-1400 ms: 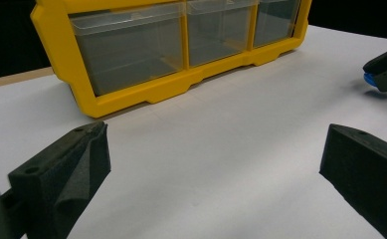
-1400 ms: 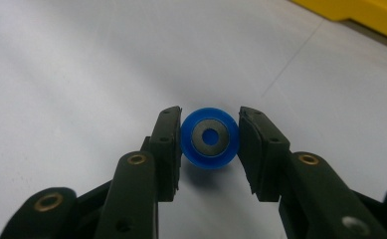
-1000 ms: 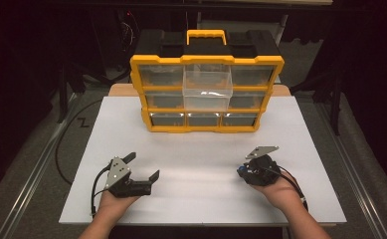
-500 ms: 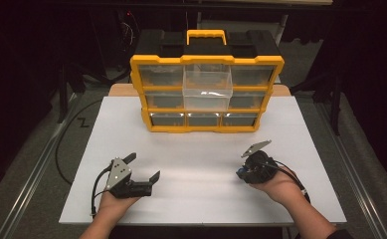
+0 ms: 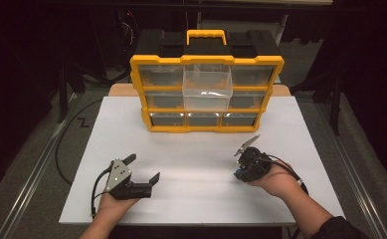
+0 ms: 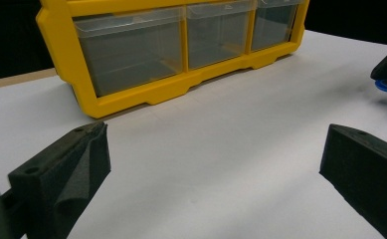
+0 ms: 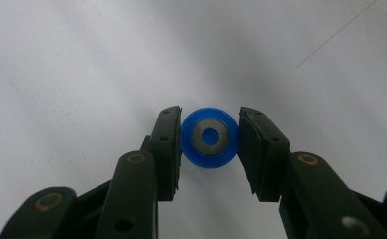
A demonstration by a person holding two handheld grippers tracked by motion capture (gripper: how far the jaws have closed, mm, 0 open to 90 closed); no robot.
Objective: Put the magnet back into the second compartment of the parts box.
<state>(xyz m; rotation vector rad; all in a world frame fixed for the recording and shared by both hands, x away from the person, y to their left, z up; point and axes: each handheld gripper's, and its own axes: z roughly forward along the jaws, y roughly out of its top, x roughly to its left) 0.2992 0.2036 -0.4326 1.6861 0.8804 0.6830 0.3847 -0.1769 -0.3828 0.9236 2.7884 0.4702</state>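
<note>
Blue and ring-shaped, one small wheel (image 7: 210, 137) with a grey metal hub sits pinched between the jaws of the right gripper (image 7: 209, 144), above the white counter (image 5: 196, 164). Left gripper (image 5: 140, 169) rests low near the counter's front edge, jaws spread wide with nothing between them. One yellow organizer (image 5: 207, 92) with nine clear drawers stands behind.

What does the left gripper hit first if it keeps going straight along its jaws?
Likely the yellow drawer organizer, around its bottom row of drawers. The left gripper is open with nothing between its jaws, and only bare white tabletop lies between it and the organizer. Depth is a rough judgement.
</note>
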